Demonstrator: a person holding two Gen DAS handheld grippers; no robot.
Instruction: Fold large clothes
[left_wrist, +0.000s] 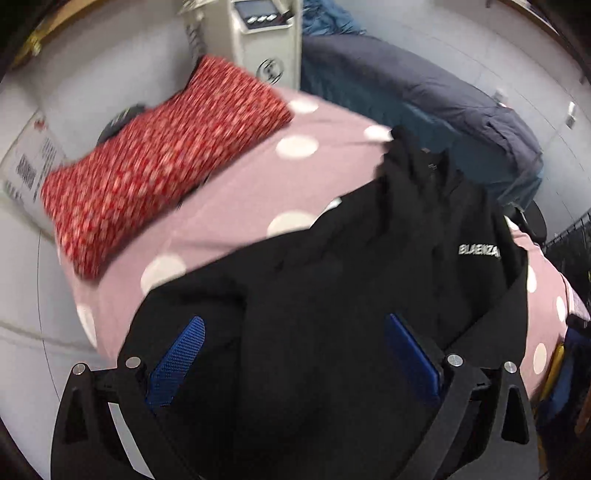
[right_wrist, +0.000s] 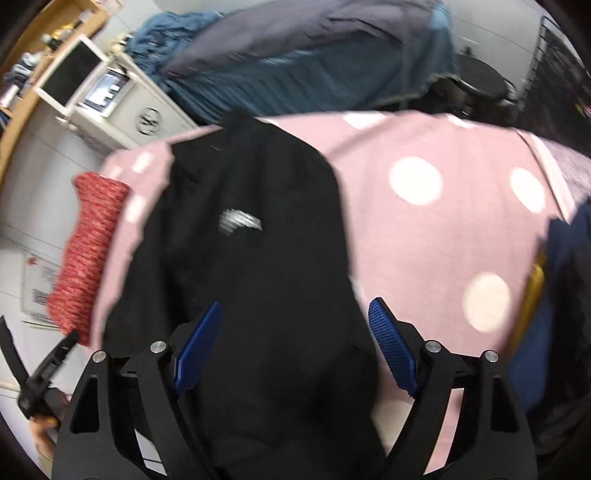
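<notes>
A black garment (left_wrist: 351, 266) with white chest lettering lies spread on a pink cloth with white dots (left_wrist: 229, 192). My left gripper (left_wrist: 295, 325) is open, its blue pads wide apart above the garment's near part. In the right wrist view the same black garment (right_wrist: 251, 236) lies on the pink cloth (right_wrist: 424, 229). My right gripper (right_wrist: 295, 310) is open above the garment's near edge and holds nothing. The left gripper's handle (right_wrist: 40, 373) shows at the lower left of the right wrist view.
A folded red patterned cloth (left_wrist: 155, 158) lies on the pink cloth's far left side. A white cabinet (left_wrist: 266, 40) stands behind. A dark blue bed (left_wrist: 424, 110) is beyond. Dark blue clothing (right_wrist: 569, 280) lies at the right.
</notes>
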